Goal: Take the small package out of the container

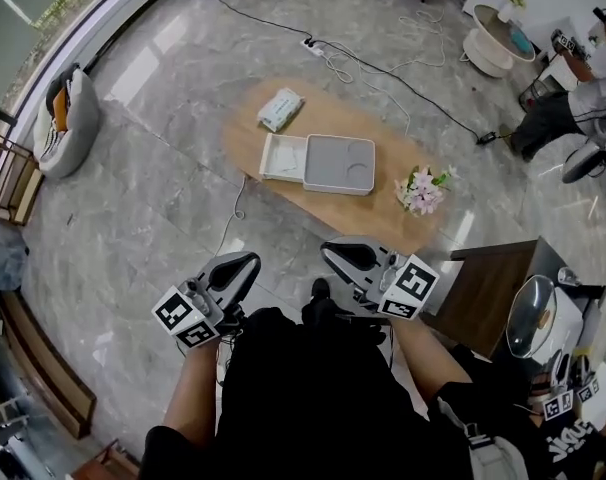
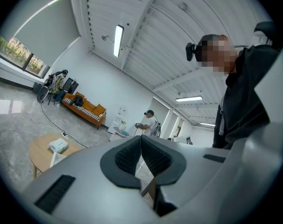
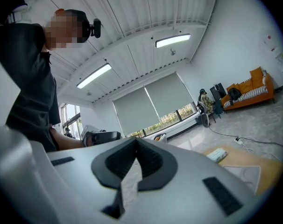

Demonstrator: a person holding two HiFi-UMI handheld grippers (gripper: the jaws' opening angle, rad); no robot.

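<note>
A white-and-grey container (image 1: 340,164) lies on the oval wooden table (image 1: 378,218), its white lid (image 1: 283,156) open to the left. The small pale package (image 1: 280,109) rests on the tabletop behind the container, outside it. Both grippers are held close to my body, well short of the table. My left gripper (image 1: 245,264) has its jaws closed with nothing between them, and so does my right gripper (image 1: 335,251). The left gripper view shows its closed pads (image 2: 153,158) and, far off, the package (image 2: 59,145). The right gripper view shows closed pads (image 3: 116,163) and the package (image 3: 217,155).
A bunch of flowers (image 1: 421,190) lies at the table's right end. A power strip with cables (image 1: 318,46) runs over the floor beyond. A dark wooden side table (image 1: 493,288) with an appliance stands at my right. A person (image 1: 583,78) sits at the far right.
</note>
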